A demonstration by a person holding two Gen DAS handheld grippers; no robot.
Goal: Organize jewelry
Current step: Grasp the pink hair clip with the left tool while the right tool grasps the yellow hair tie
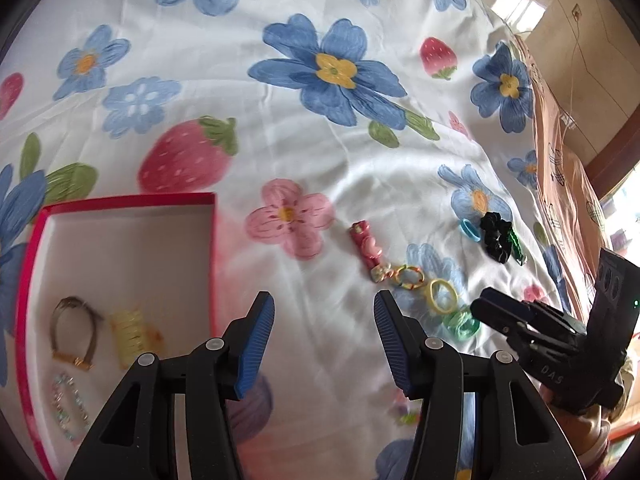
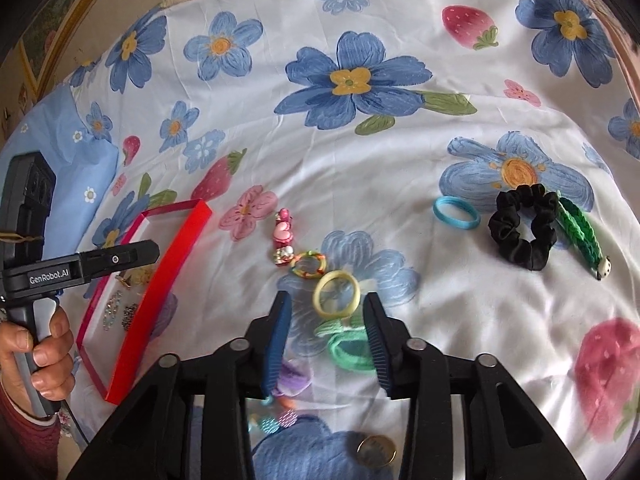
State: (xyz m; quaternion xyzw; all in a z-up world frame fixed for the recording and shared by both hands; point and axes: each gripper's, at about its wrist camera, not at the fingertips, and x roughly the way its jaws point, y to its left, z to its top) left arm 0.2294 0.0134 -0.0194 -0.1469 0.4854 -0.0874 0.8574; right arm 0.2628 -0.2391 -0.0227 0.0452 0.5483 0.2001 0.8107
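Green fuzzy hair tie (image 2: pixel 352 350) sits between the right gripper (image 2: pixel 326 338) jaws, narrowed, probably not pinching yet; next squeeze, carry to red-rimmed box (image 2: pixel 160 276). Left gripper (image 1: pixel 324 336) jaws empty, half-wide.

A white bedsheet (image 2: pixel 360 168) printed with big blue flowers, pink flowers and strawberries covers the bed, lightly creased. At its far left edge lies a light blue pillow (image 2: pixel 68 148) dotted with small white flowers. A gold-coloured coin (image 2: pixel 376 452) rests on the sheet at the near edge. A peach curtain (image 1: pixel 560 184) with dark drawings hangs at the right, beside a bright window (image 1: pixel 516 8)
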